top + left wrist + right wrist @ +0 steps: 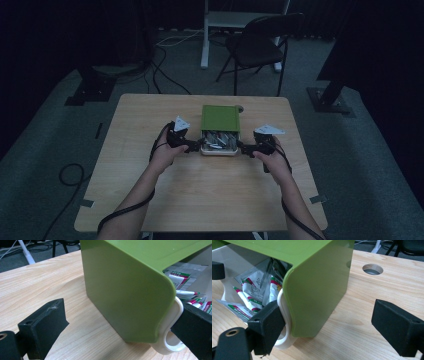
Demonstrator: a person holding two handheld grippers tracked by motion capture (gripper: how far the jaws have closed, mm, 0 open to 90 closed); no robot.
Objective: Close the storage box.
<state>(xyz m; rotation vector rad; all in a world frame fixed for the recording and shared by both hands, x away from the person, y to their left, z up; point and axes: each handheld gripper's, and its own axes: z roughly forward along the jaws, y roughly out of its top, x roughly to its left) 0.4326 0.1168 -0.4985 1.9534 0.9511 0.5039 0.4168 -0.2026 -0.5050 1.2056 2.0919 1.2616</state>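
Both claws spread, straddling the green box's (220,118) near corners, mid-frame.
Left claw (194,146), right claw (243,146): inner jaws touch white handles (284,322); a slip could spill sachets (218,140).

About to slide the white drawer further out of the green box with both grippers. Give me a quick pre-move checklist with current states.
1. Left gripper open at its drawer handle: ok.
2. Right gripper open at its own handle: ok.
3. Handles clamped: not ok.
4. Green box flat on table: ok.
5. Packets sitting below box edge: cannot tell.
6. Room on table in front of white drawer: ok.
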